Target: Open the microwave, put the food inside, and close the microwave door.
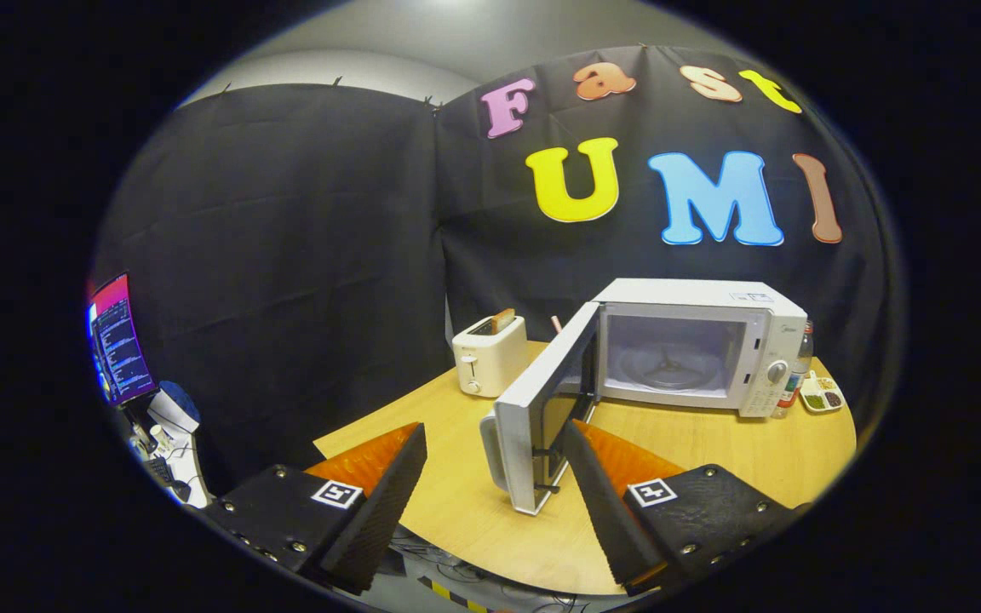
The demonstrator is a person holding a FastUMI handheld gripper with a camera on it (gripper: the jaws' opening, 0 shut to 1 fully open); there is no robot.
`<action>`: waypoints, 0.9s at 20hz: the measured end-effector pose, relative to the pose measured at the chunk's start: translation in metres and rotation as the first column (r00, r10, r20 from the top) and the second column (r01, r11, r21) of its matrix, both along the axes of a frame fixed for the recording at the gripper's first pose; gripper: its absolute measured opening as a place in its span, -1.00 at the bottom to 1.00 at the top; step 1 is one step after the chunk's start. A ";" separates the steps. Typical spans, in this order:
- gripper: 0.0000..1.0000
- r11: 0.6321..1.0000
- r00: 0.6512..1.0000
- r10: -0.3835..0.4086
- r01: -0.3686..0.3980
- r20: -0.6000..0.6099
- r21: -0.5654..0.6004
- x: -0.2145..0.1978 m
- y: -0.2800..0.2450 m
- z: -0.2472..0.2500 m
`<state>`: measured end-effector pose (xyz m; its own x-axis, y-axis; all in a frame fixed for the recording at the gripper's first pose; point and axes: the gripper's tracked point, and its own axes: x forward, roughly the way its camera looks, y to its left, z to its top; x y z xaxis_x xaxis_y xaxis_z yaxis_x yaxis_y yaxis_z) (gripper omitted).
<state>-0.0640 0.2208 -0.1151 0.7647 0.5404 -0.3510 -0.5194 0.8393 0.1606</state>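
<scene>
Gripper view: gripper (495,438) spread around microwave door (542,409) (swung open).

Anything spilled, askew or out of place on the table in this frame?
Nothing stands out. The microwave sits upright with its door swung wide open and its cavity holding just the turntable. The toaster stands upright beside it. The gripper is open, its fingers empty, with the door's edge between them.

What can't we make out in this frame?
- Gripper, jaws apart and empty: the open microwave door is beside the right jaw; contact unclear.
- Microwave cavity: glare hides any food on the turntable.
- Small tray beyond the microwave: contents too small.
- Bottle: mostly hidden by the microwave.
</scene>
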 end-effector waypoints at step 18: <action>0.94 0.961 0.914 -0.258 0.275 -0.313 0.010 0.049 -0.224 -0.071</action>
